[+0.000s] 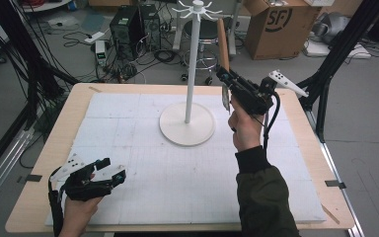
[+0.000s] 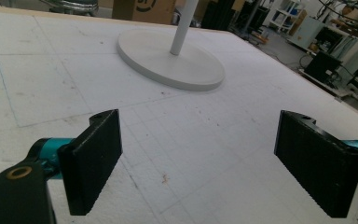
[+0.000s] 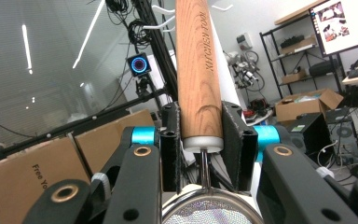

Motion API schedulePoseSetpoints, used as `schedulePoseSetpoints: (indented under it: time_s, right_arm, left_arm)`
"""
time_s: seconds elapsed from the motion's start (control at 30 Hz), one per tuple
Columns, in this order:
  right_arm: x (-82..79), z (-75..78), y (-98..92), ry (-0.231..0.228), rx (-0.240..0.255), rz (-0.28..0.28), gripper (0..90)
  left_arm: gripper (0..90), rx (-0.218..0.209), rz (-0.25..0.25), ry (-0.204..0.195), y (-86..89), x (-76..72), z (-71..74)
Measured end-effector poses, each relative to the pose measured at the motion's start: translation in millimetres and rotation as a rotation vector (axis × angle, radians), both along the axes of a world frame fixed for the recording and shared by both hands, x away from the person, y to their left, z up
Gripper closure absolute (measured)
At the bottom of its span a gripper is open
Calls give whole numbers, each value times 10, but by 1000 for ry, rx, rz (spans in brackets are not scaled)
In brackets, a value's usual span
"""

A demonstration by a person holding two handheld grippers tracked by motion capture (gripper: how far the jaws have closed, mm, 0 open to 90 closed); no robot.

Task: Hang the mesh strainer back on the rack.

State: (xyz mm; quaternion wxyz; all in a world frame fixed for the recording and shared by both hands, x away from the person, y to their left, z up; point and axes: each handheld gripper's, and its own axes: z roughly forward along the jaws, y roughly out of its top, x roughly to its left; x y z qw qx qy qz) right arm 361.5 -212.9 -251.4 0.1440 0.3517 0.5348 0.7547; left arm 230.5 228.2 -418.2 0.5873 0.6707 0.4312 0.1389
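Note:
My right gripper (image 1: pixel 226 79) is held up in the air to the right of the white hook stand (image 1: pixel 192 64), shut on a strainer's wooden handle (image 1: pixel 222 42), which points up toward the stand's hooks (image 1: pixel 197 9). In the right gripper view the pads (image 3: pixel 170 149) clamp the lower end of the handle (image 3: pixel 198 70), and the metal mesh bowl (image 3: pixel 209 212) hangs below the jaws. My left gripper (image 1: pixel 112 170) rests low over the white mat at the front left, open. In the left gripper view, bare mat lies between its pads (image 2: pixel 93 163).
The stand's round base (image 1: pixel 186 124) sits on the white foam mat (image 1: pixel 143 148), which covers a wooden table (image 1: pixel 54 143). Cardboard boxes (image 1: pixel 276 24), a stool and computer gear stand on the floor behind. A black frame leg (image 1: pixel 325 79) rises at the right.

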Motion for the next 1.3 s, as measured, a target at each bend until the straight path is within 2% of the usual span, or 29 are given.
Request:
schedulePoseSetpoints:
  time_s: [0.5,0.63,0.7,0.83,1.03,1.3]
  right_arm:
    - [209,63,16,-1,27,-21,712]
    - [180,79,22,-12,30,-18,712]
    - [161,91,28,-20,17,-26,712]
    - [177,77,31,4,16,-33,712]
    - [166,89,101,1,-8,-43,712]
    - [147,102,112,-3,-3,-55,712]
  left_arm:
    - [156,5,-1,4,8,16,-14]
    - [156,4,-1,4,10,16,-14]
    - [156,3,-1,5,5,15,-13]
    - [156,5,-6,2,-3,12,-10]
    - [156,1,-5,3,-6,12,-10]
    - [156,0,-2,1,6,8,-6]
